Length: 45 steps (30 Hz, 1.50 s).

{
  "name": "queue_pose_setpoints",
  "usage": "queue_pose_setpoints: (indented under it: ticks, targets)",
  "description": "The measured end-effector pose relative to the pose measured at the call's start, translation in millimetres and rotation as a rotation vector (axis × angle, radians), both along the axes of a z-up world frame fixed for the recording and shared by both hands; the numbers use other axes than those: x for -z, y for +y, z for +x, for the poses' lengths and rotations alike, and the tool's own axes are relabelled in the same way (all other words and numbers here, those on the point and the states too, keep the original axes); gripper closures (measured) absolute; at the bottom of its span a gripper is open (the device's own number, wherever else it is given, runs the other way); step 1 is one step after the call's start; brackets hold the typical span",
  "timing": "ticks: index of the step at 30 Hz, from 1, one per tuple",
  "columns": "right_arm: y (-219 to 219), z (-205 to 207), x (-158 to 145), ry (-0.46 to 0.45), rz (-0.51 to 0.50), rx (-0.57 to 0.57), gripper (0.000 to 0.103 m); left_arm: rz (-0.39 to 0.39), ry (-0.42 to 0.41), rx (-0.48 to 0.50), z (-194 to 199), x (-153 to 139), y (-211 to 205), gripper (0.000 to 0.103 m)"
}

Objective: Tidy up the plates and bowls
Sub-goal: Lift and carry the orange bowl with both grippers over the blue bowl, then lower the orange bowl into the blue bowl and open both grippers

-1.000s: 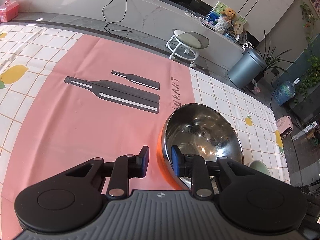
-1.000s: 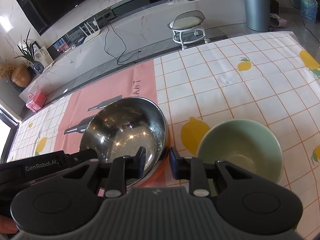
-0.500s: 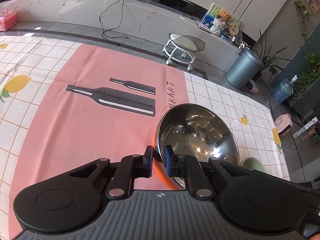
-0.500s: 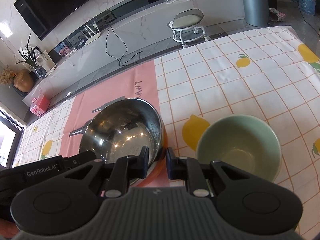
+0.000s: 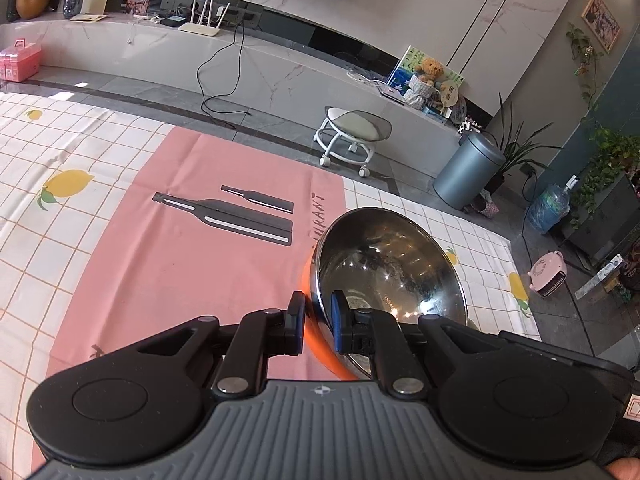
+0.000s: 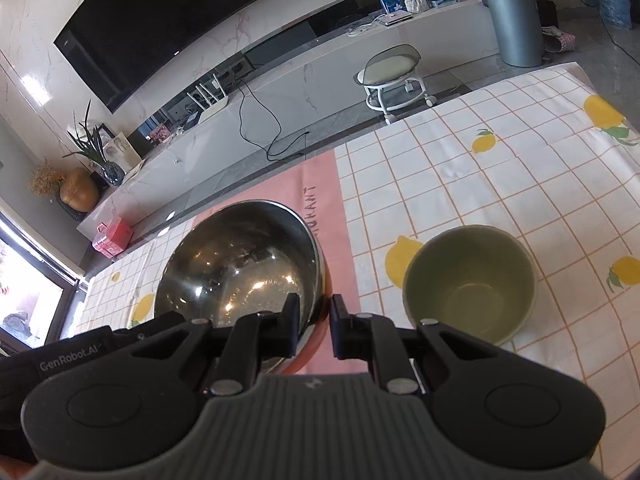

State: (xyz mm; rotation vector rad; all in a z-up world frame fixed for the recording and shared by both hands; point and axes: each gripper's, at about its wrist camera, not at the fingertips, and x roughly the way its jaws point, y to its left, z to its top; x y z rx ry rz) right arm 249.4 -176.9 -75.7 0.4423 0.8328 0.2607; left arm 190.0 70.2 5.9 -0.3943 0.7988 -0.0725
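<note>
2 grippers: both clamping the same bowl rim.
Left gripper (image 5: 317,322): pinching the steel bowl's (image 5: 384,268) near rim, 1 finger inside, 1 on the orange outer wall.
Steel bowl: sitting tilted over the pink mat (image 5: 192,264).
Right gripper (image 6: 314,326): gripping the steel bowl's (image 6: 240,264) opposite rim.
Green bowl (image 6: 470,284): standing upright on the lemon-print tablecloth (image 6: 500,176), just right of the steel bowl.

Steel bowl (image 6: 240,264) w/ orange outside, tilted; green bowl (image 6: 470,284) upright beside it, empty.
</note>
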Motion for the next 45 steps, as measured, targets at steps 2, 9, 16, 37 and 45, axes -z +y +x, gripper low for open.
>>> queue_pose_setpoints:
  ticks: [2,9,16,37,45]
  targets:
    - [-3,-9,-4,-0.011,0.018,0.013,0.090,-0.007,-0.012,0.000,-6,-3,-1,0.089]
    - [-15,-53,-12,-0.060,0.051,0.052,0.089,-0.013,-0.078,0.022,-35,-14,-12,0.089]
    - [-35,-93,-21,-0.121,0.081,0.106,0.089,-0.050,-0.090,0.053,-58,-19,-25,0.089]
    - [-104,-160,-10,-0.040,-0.017,0.298,0.090,-0.074,0.099,0.278,-75,16,-90,0.082]
    - [-109,-164,-6,-0.032,-0.038,0.276,0.090,-0.045,0.105,0.290,-79,21,-97,0.082]
